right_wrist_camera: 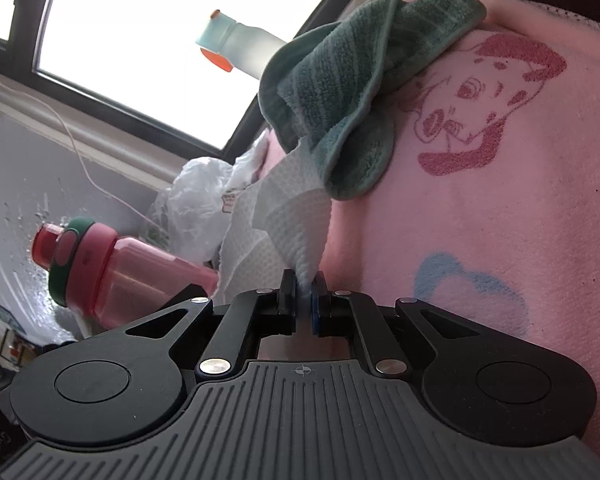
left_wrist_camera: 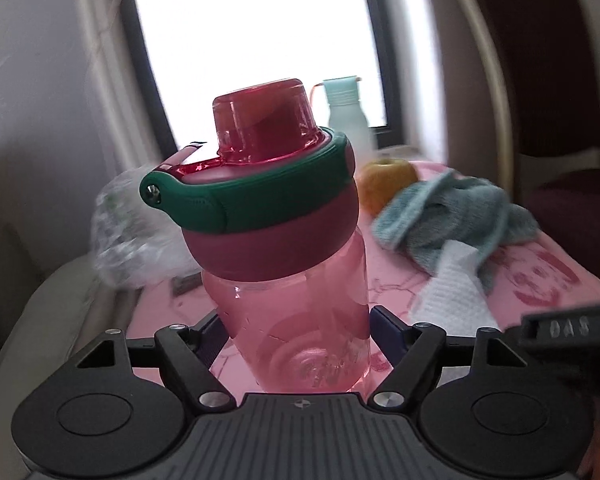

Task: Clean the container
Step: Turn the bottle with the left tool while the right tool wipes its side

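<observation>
Pink bottle: we hold it by its lower body, near the base, in our left gripper; it stands roughly upright, leaning a little to the left, over the pink cloth that covers the table.
Bottle top: a maroon collar, a dark green band with a hinge screw on the left, and a clear red cap closed on top.
Left gripper: clenched on the bottle, one finger pressing each side of the clear wall.
Right gripper: clamped shut on a twisted end of a white paper towel, which fans out from the fingertips across the cloth.
Paper towel in the left view: it lies just right of the bottle, partly under a green rag.
Green rag: crumpled on the pink cloth, overlapping the far end of the paper towel.
Pink cloth: printed with a red cartoon dog face and a blue shape.
Behind the bottle: a crinkled clear plastic bag to the left, a yellow-orange fruit to the right.
Window: bright and washed out; a pale frosted bottle with a mint cap stands at the sill.
Right view of the pink bottle: it shows at the left, with the plastic bag beside it.
</observation>
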